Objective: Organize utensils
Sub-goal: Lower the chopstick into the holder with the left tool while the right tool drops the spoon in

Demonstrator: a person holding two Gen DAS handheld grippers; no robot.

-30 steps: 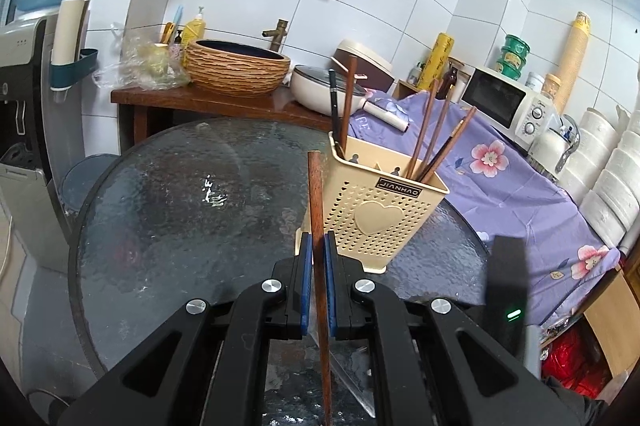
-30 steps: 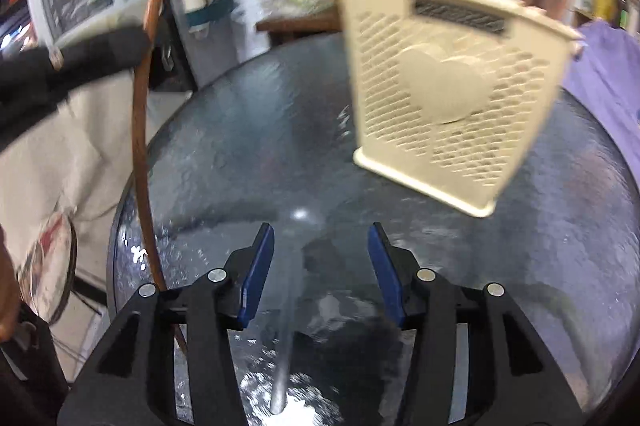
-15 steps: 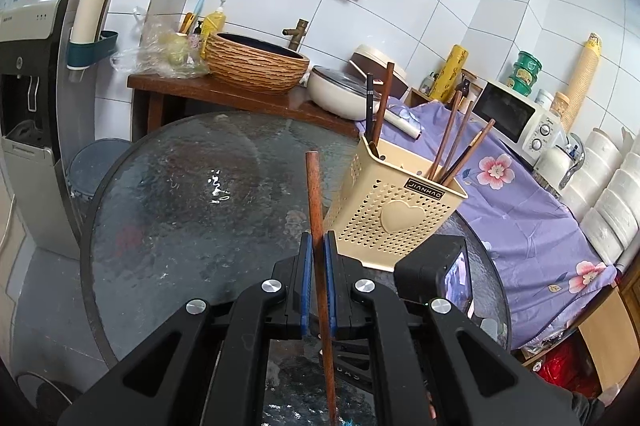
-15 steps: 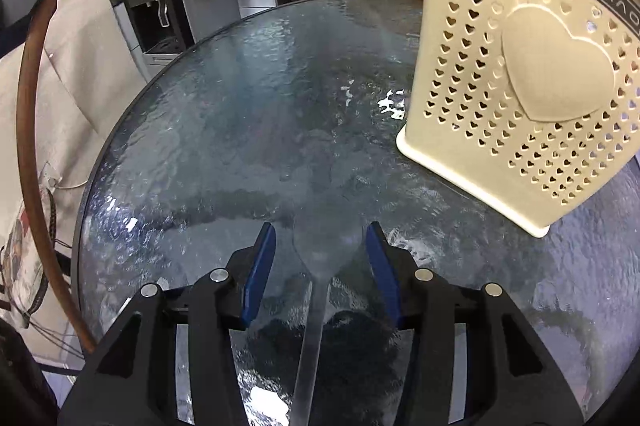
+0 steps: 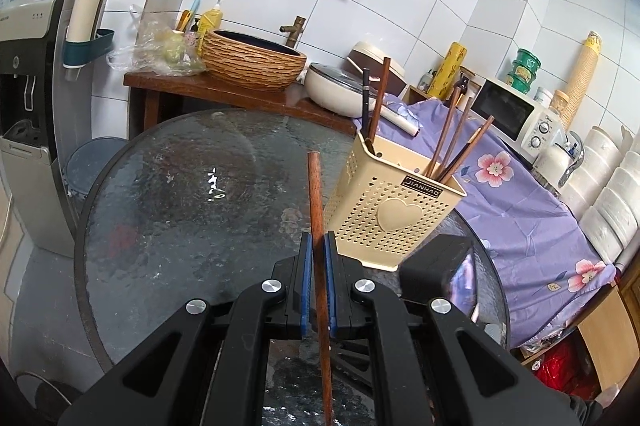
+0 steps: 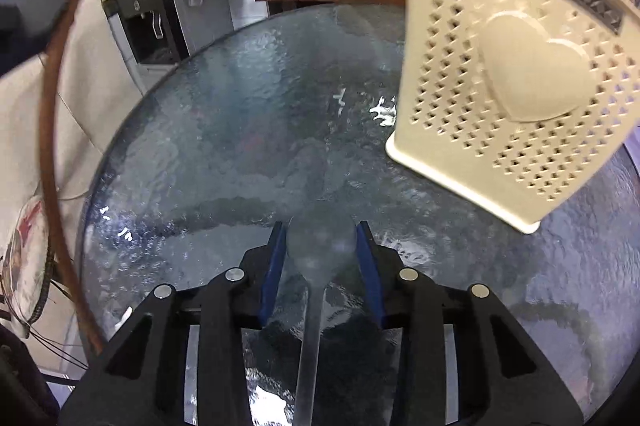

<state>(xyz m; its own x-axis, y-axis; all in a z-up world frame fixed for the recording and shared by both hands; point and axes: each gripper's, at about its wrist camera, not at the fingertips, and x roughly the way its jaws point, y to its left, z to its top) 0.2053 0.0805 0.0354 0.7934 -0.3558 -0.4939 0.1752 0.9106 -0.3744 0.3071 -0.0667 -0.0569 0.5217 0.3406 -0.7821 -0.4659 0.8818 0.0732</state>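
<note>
My left gripper (image 5: 316, 246) is shut on a brown wooden chopstick (image 5: 314, 194) that stands upright between the pads, above the glass table and left of the cream utensil basket (image 5: 394, 210). The basket holds several chopsticks and utensils. The same chopstick (image 6: 52, 106) shows at the left of the right wrist view. My right gripper (image 6: 322, 238) is low over the table with its blue pads on either side of a metal spoon's bowl (image 6: 320, 246); the spoon lies on the glass. The basket (image 6: 512, 66) stands close at the right.
The round glass table (image 5: 180, 210) has a dark rim. Behind it stand a wooden counter with a woven basin (image 5: 252, 60), a pan, a water dispenser (image 5: 28, 98) at the left and a microwave (image 5: 516, 114) on a purple cloth at the right.
My left gripper has risen and pulled back a little with the chopstick. My right gripper has moved forward along the spoon and narrowed around its bowl.
</note>
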